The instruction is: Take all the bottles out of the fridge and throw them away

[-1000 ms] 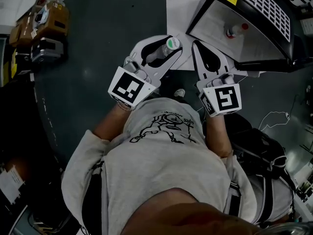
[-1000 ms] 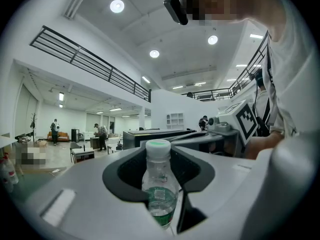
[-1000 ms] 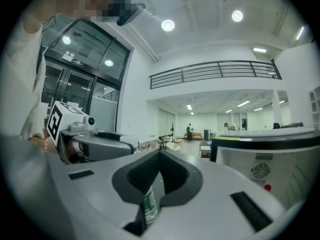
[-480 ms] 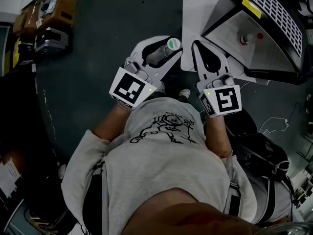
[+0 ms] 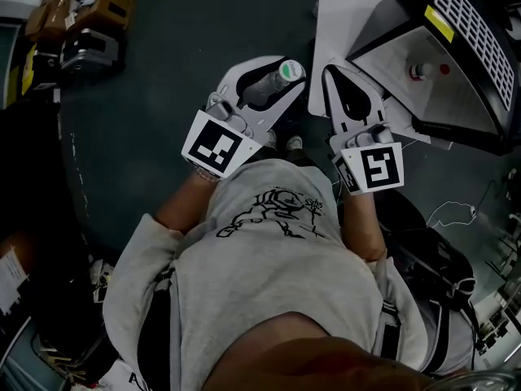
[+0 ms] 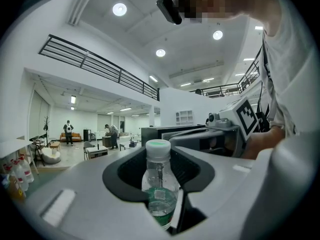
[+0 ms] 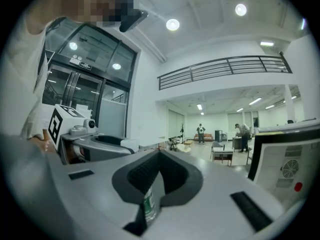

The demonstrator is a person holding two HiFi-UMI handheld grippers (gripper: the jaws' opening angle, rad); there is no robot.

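As the fridge [image 5: 399, 55] has drifted rightward, left tool [image 5: 282, 75] clamped on bottle [image 5: 264, 90], right tool [image 5: 332, 76] shut.

**Floor** [image 5: 187, 55]: dark and bare, a wide passage ahead and to the left of both grippers.
**Boxes and equipment** [image 5: 81, 23]: stacked at the far upper left, well apart from the hands.
**White sheet** [image 5: 342, 15]: lies flat ahead, no barrier.
**Fridge** [image 5: 456, 88]: open at the upper right, its black frame near the right gripper [image 5: 332, 73]. The fridge bottle [image 5: 419, 72] inside has bare room around it.
**Dark bags** [image 5: 423, 259] and **loose cable** [image 5: 452, 212]: clutter the floor at the lower right.
**Left gripper** [image 5: 286, 76]: jaws filled by the held bottle [image 5: 264, 90].
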